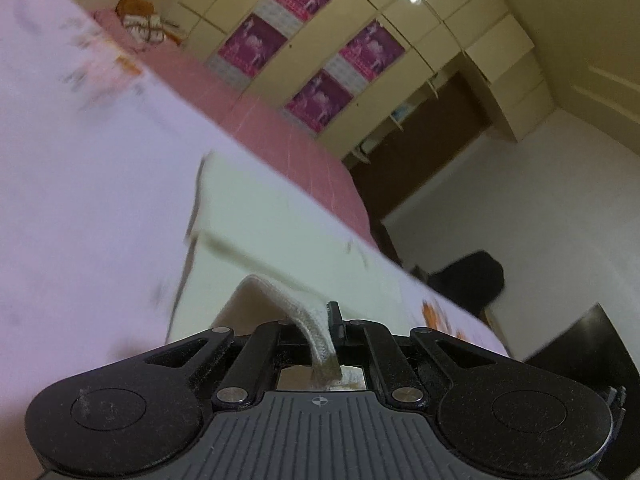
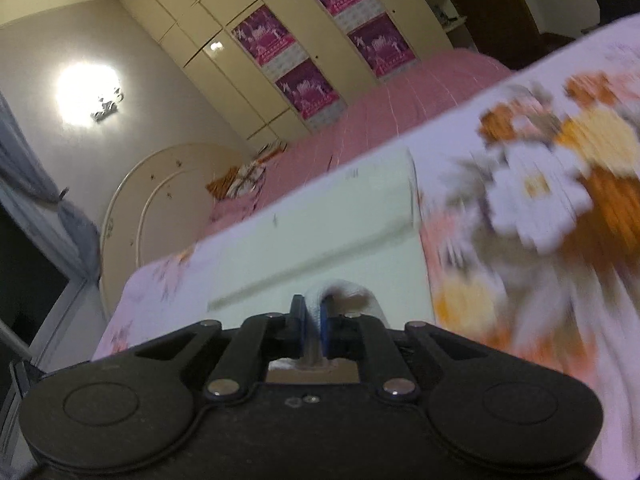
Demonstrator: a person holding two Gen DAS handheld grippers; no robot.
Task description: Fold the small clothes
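A small pale cream garment lies on a floral bed sheet, partly folded over itself. My left gripper is shut on the garment's ribbed white hem, which runs up between the jaws. In the right wrist view the same garment lies on the floral sheet. My right gripper is shut on a lifted white edge of the garment. Both views are blurred by motion.
A pink bedspread lies beyond the sheet, with a patterned bundle on it. A cream wardrobe with magenta posters stands behind. A round headboard and a wall lamp are at the left. A dark object sits beside the bed.
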